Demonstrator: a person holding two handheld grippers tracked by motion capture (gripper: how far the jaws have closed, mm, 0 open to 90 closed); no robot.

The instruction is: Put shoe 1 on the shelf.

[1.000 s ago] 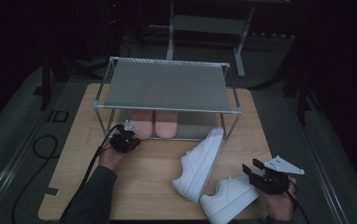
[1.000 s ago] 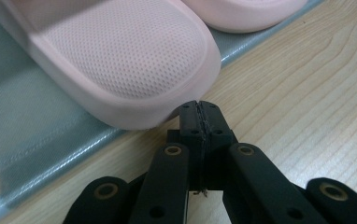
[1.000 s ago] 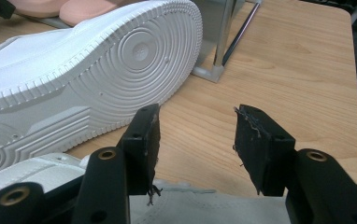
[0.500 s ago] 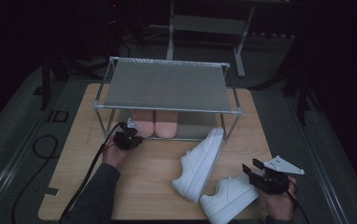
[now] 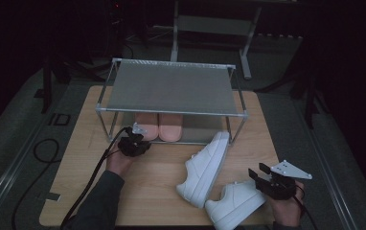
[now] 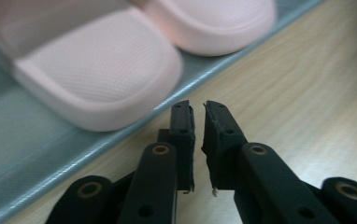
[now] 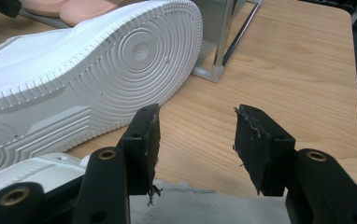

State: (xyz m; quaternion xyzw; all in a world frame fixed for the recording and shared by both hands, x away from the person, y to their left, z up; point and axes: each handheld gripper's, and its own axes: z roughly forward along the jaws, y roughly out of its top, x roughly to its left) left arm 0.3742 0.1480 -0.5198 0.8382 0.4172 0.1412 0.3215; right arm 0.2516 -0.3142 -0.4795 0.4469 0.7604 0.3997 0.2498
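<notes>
Two pink slippers (image 5: pixel 158 125), two white sneakers (image 5: pixel 205 167); left tongs (image 6: pixel 198 122) just parting, seemingly empty; right tongs (image 7: pixel 196 140) wide.

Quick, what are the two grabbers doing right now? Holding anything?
Left gripper: jaws just opening, a small gap, nothing between them, in front of the pink slippers.
Right gripper: open, empty, over a white sneaker.

pink slippers (image 5: pixel 158 125) fill the rack's (image 5: pixel 171 86) lower left; its right side lies open.
</notes>
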